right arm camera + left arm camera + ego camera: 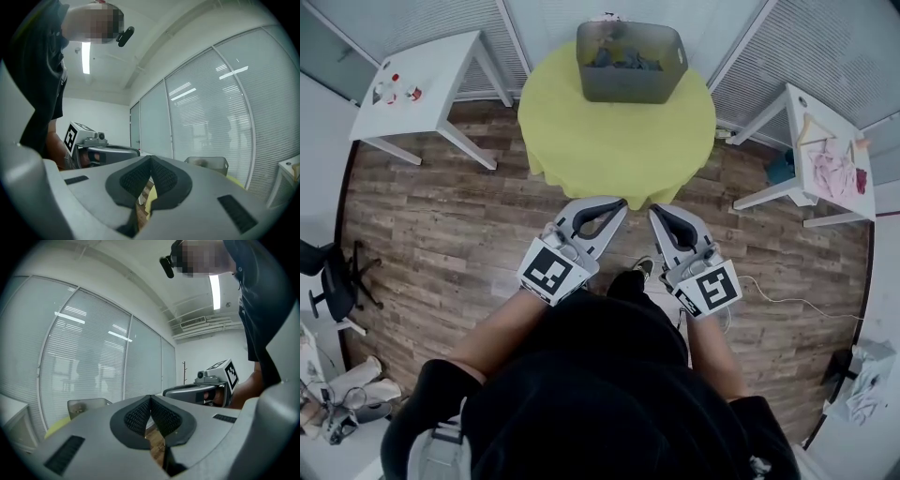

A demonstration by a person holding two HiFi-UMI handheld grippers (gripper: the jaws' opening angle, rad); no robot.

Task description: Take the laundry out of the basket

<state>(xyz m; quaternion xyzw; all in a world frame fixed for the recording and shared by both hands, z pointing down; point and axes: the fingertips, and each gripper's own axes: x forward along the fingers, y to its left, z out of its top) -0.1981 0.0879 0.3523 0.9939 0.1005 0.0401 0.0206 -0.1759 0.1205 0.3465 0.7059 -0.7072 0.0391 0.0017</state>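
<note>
A grey laundry basket (631,62) with dark clothes (623,58) inside stands at the far side of a round table under a yellow cloth (617,129). My left gripper (622,202) and right gripper (654,213) hang side by side close to my body, short of the table's near edge. Both are shut with nothing between the jaws. In the left gripper view the tips (150,398) meet and the basket (86,406) shows low at left. The right gripper view shows closed tips (151,158) with the basket (207,164) beyond.
A white side table (422,86) with small items stands at the back left. Another white table (827,157) with pink cloth and a hanger is at the right. An office chair (336,281) sits at the left edge. A cable (787,300) lies on the wooden floor.
</note>
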